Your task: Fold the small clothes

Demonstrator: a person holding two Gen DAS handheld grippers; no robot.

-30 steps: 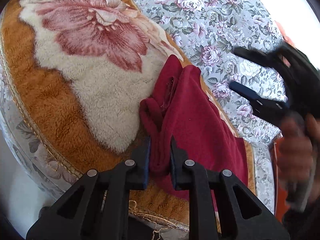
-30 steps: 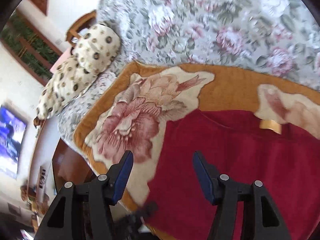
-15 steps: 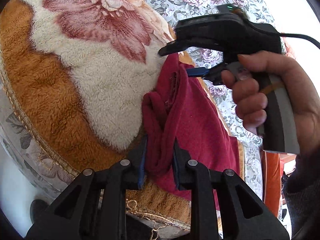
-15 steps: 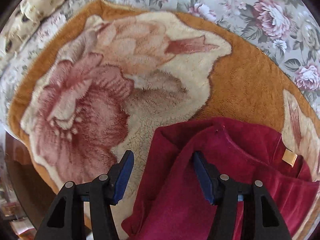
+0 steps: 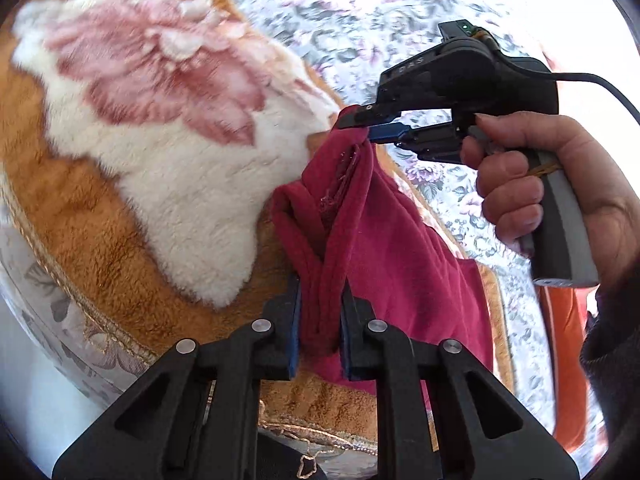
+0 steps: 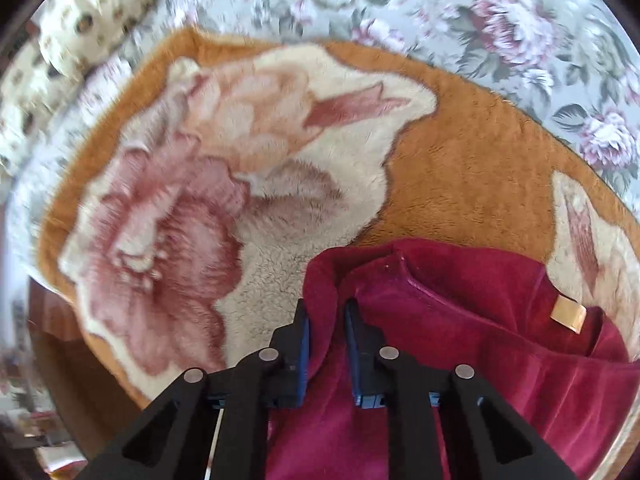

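A dark red fleece garment (image 5: 400, 248) lies bunched on a plush orange blanket (image 5: 80, 220). My left gripper (image 5: 319, 292) is closing on a gathered fold at its near edge, and the pads press the cloth. At the garment's far corner my right gripper (image 5: 360, 126), held by a hand (image 5: 540, 184), is closing on a raised tip of cloth. In the right wrist view that gripper (image 6: 326, 312) pinches a ridge of the red garment (image 6: 500, 360) near the collar. A tan label (image 6: 568, 314) shows inside the neck.
The blanket (image 6: 460, 168) bears a big pink and cream flower and lies on a grey floral bedsheet (image 6: 400, 0). A spotted cream pillow (image 6: 92, 20) lies at the far left. An orange object (image 5: 560, 340) sits beyond the blanket's right edge.
My right gripper came down from the open onto the garment's far corner and its jaws closed on the cloth. The left gripper kept its grip on the near fold.
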